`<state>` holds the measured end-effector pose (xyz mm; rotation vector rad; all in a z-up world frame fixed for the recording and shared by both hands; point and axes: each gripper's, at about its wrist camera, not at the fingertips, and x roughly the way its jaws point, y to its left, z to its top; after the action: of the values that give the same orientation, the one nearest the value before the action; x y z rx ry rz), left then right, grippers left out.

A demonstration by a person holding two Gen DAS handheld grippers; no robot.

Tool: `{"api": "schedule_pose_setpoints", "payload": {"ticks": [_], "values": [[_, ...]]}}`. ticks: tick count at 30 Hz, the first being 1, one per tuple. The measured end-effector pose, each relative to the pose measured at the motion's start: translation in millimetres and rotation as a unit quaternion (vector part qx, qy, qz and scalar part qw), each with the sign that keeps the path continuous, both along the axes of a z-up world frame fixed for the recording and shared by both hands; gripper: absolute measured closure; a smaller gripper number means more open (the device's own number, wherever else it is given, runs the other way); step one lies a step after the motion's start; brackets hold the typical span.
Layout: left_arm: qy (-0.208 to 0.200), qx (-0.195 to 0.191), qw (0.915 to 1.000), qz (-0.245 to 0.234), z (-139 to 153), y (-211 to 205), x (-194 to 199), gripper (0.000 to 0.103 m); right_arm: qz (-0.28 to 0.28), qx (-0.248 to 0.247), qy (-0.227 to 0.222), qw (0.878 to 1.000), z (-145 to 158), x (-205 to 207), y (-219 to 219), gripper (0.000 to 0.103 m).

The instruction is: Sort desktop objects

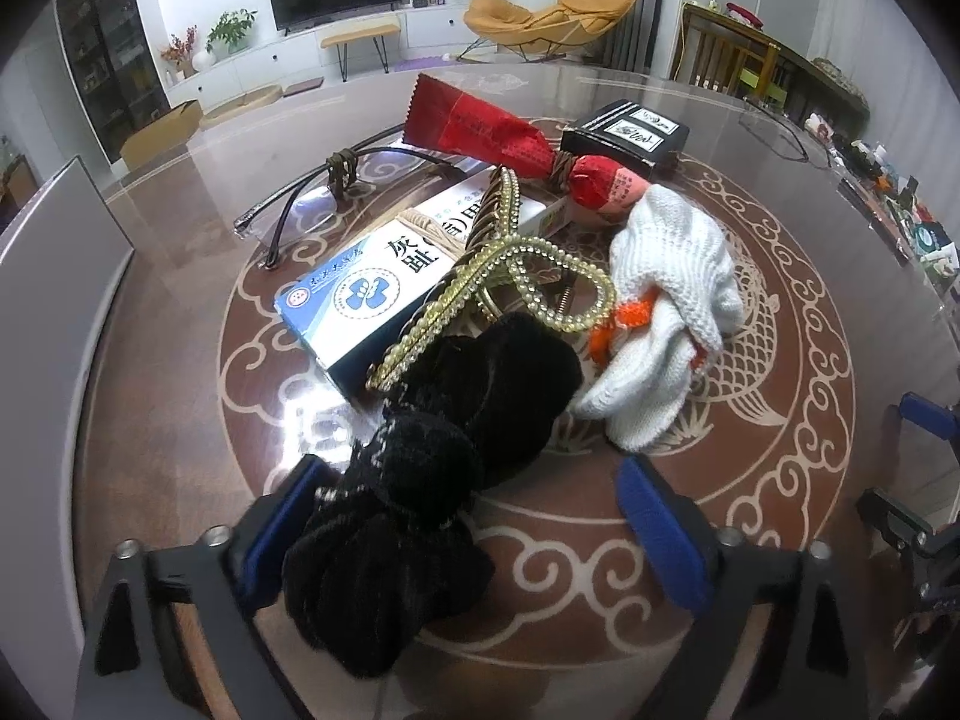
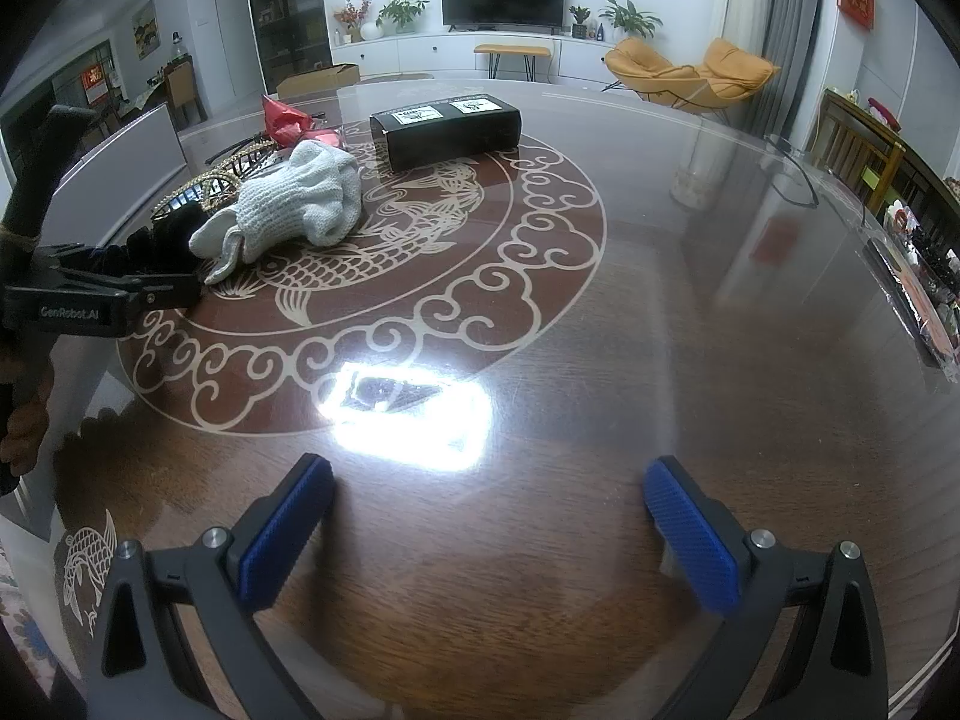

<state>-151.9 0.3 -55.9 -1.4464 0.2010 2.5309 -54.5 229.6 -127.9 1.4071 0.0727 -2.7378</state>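
Observation:
A pile of objects lies on the table. In the left wrist view a black fuzzy cloth (image 1: 420, 474) lies nearest, reaching in between my left gripper's (image 1: 474, 516) wide open fingers. Behind it are a gold beaded hair clip (image 1: 510, 276), a blue-and-white box (image 1: 384, 288), a white knit glove (image 1: 660, 312), a red packet (image 1: 480, 126), glasses (image 1: 288, 210) and a black box (image 1: 627, 135). My right gripper (image 2: 489, 516) is open and empty over bare table. The glove (image 2: 300, 204) and black box (image 2: 447, 132) also show in the right wrist view.
The table is a dark wood surface under glass with a fish-and-cloud pattern (image 2: 384, 276). A white panel (image 1: 54, 276) stands at the left edge. Clutter lines the table's far right edge (image 2: 924, 288). My left gripper's body (image 2: 90, 294) shows at the left of the right wrist view.

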Motion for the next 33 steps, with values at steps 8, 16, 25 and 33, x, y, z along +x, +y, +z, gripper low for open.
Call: {"api": "schedule_pose_setpoints", "payload": {"ticks": [8,16,25,33], "values": [[0.01,0.004,0.9998,0.016,7,-14,25,0.048,0.0,0.0,0.0,1.0,0,0,0,0.0],[0.013,0.011,0.997,0.075,9,-45,59,0.057,0.0,0.0,0.0,1.0,0,0,0,0.0],[0.02,0.037,0.9937,0.104,7,-65,75,0.051,0.0,0.0,0.0,1.0,0,-1,0,0.0],[0.036,0.004,0.9962,0.079,-1,-49,79,0.011,0.0,0.0,0.0,1.0,0,-1,0,0.0]]}}
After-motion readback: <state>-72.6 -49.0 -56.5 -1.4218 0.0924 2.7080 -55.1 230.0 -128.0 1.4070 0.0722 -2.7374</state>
